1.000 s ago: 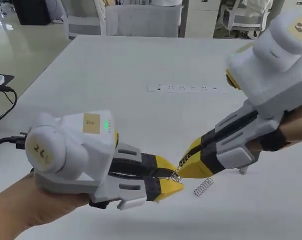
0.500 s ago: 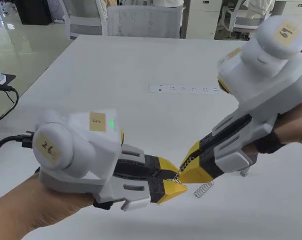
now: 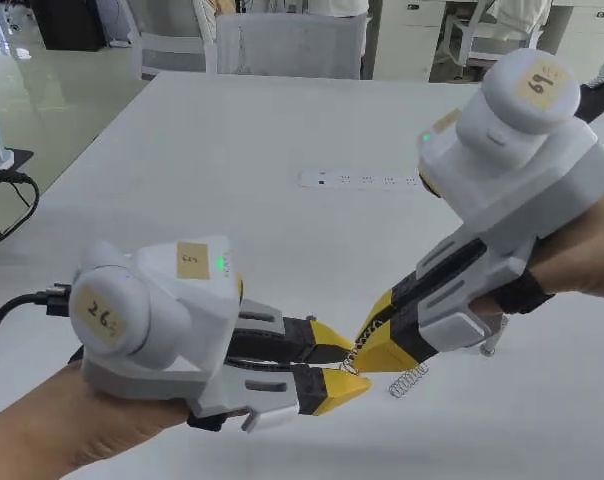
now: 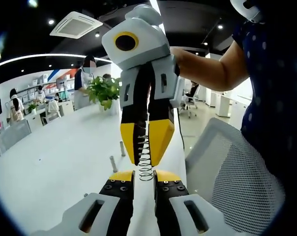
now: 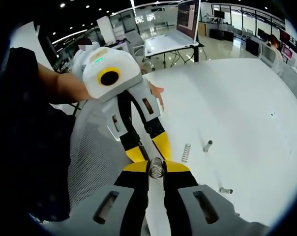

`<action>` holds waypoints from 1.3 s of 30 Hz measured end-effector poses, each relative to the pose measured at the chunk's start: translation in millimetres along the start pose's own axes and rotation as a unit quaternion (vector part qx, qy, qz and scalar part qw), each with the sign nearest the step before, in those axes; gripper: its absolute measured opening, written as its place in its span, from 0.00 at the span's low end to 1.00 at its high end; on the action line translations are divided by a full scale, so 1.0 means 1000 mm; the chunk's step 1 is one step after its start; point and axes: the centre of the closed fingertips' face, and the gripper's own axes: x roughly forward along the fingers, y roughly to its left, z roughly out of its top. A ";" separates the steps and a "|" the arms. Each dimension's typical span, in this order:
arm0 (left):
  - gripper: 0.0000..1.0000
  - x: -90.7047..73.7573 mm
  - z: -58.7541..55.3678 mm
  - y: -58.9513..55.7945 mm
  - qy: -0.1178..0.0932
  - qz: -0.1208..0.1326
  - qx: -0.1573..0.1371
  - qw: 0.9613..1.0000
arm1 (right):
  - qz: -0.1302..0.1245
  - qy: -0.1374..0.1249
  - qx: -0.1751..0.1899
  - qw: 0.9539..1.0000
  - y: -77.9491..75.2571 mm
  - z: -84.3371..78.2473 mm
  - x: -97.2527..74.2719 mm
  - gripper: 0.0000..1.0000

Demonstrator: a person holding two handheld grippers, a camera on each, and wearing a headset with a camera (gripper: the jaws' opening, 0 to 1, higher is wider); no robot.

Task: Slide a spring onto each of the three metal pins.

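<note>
**Above the bench, two claws meet on one spring**

Just over the white bench [image 3: 232, 150], the right claw [image 5: 156, 168] is clamped on a spring [image 4: 144, 155]. The spring lies lengthwise between its yellow jaws, with one open end facing the other gripper. Directly opposite that spring, tip to tip, the left claw [image 4: 145, 177] is closed to a narrow slit on what looks like a thin pin [image 5: 146, 150]. The thin pin lines up with the spring's bore, and the spring's near end reaches the left claw's tips. How far the thin pin sits inside the spring cannot be told.

On the bench just under the spring, toward the right gripper's side, lies a loose spring [image 3: 409, 379]. Farther out from the spring on that same side rest a second pin [image 5: 207, 145] and a third pin [image 5: 225, 190], apart from each other and touched by neither claw. Well beyond the spring, across the bench, sits a white power strip [image 3: 367, 180].
</note>
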 end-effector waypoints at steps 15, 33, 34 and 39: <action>0.24 -0.036 -0.026 0.026 0.005 0.054 -0.039 0.998 | -0.024 -0.003 0.015 1.000 -0.019 -0.009 -0.014 0.08; 0.44 -0.050 -0.051 0.041 -0.005 0.105 -0.076 0.992 | -0.077 -0.015 0.053 0.995 -0.052 -0.028 -0.050 0.08; 0.45 -0.050 -0.052 0.041 -0.004 0.106 -0.077 0.991 | -0.082 -0.016 0.057 0.995 -0.054 -0.031 -0.053 0.08; 0.49 -0.050 -0.055 0.043 -0.006 0.111 -0.083 0.990 | -0.103 -0.020 0.069 0.992 -0.066 -0.038 -0.067 0.08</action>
